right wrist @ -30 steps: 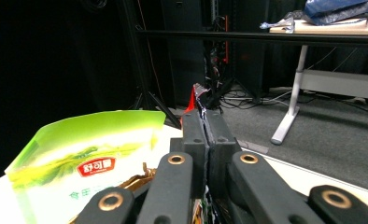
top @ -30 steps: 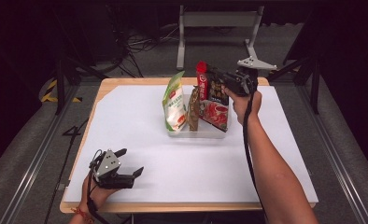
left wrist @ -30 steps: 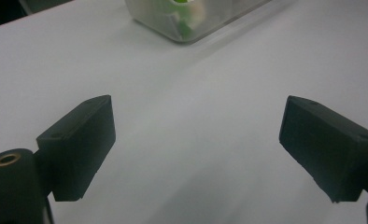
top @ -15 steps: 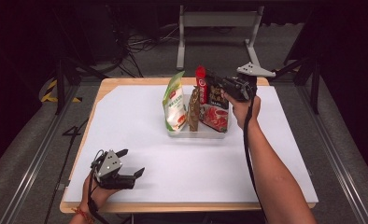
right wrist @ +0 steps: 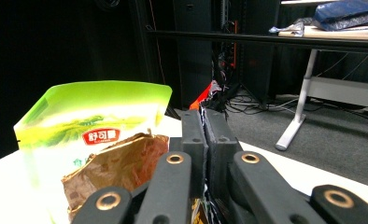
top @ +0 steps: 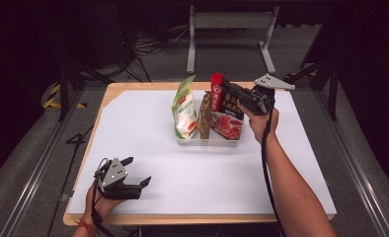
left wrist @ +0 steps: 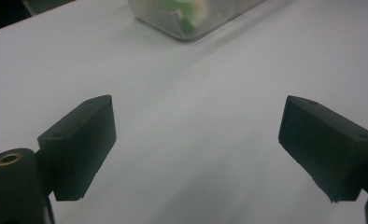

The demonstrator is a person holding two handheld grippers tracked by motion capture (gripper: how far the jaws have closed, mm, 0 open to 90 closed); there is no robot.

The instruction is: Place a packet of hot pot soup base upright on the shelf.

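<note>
Three snack bags stand upright in a clear tray (top: 207,142) near the table's (top: 133,123) far edge. One, the red-and-black bag (top: 226,114) (red top corner, red picture low on its front), is pinched at its upper edge by the clenched right gripper (top: 230,90). Beside it stand a brown bag (top: 204,116) and a green bag (top: 184,109). Near the front edge, the left gripper (top: 136,173) rests released, jaws spread.
</note>
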